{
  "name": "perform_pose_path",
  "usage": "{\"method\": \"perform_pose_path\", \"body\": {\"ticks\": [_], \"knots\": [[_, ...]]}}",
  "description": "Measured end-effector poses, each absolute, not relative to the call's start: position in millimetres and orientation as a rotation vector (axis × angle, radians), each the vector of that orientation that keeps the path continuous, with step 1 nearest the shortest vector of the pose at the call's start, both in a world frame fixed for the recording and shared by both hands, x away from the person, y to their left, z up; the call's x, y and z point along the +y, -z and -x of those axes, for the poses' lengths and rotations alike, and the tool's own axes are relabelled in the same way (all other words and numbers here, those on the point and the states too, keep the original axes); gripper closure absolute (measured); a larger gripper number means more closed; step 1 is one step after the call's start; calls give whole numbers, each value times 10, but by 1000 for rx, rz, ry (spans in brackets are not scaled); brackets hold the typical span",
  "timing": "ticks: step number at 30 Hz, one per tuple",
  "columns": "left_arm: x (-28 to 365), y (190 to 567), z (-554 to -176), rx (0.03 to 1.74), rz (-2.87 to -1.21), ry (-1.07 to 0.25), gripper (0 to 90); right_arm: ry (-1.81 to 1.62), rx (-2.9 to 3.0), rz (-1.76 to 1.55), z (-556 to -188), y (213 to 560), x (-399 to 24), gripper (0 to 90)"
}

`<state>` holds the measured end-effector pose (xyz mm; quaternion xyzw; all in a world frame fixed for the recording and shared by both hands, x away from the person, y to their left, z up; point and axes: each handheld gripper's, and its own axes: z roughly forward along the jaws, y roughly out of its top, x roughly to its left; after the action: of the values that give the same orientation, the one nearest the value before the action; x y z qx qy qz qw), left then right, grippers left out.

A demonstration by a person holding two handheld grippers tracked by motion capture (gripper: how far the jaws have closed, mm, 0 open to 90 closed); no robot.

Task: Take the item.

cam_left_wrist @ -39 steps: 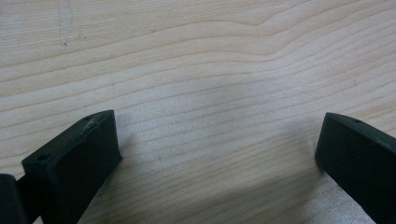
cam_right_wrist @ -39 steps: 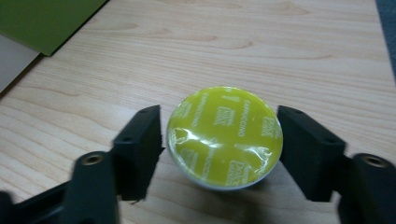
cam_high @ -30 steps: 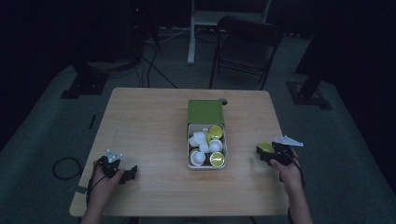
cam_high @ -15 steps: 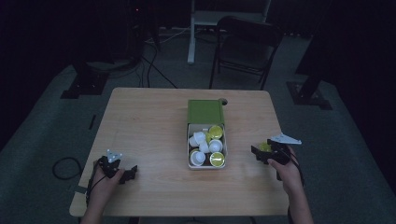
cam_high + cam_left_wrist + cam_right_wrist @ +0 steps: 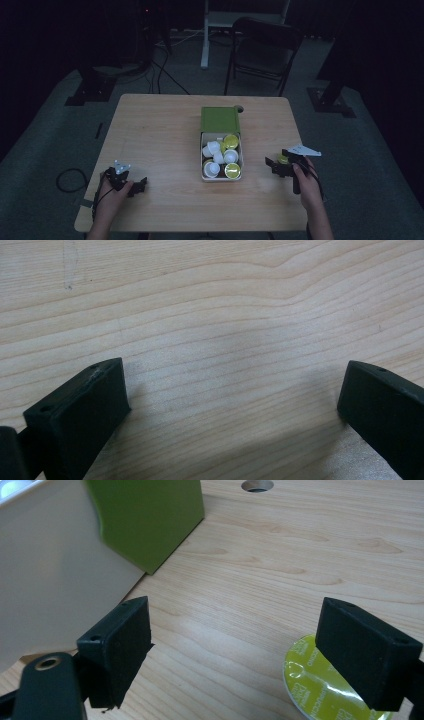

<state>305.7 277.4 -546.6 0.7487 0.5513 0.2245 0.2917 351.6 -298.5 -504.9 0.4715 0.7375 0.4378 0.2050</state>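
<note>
Lower left of the high view, the left gripper (image 5: pixel 131 184) just sits parked on the table (image 5: pixel 160 130), jaws wide apart over bare wood. At centre, the box (image 5: pixel 221 157) holds several pods. Lower right, the right gripper (image 5: pixel 274 166) has just opened its jaws, nothing between them, and the green-lidded pod (image 5: pixel 320 685) sits on the table under one finger (looks set down there).
</note>
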Motion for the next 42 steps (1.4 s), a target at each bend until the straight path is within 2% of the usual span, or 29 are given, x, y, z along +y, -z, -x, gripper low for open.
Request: {"method": "perform_pose_path", "body": {"ticks": [42], "knots": [[2774, 5466, -3057, 1469, -1996, -598, 0, -1136, 2437, -1030, -3357, 5482, -2505, 137]]}}
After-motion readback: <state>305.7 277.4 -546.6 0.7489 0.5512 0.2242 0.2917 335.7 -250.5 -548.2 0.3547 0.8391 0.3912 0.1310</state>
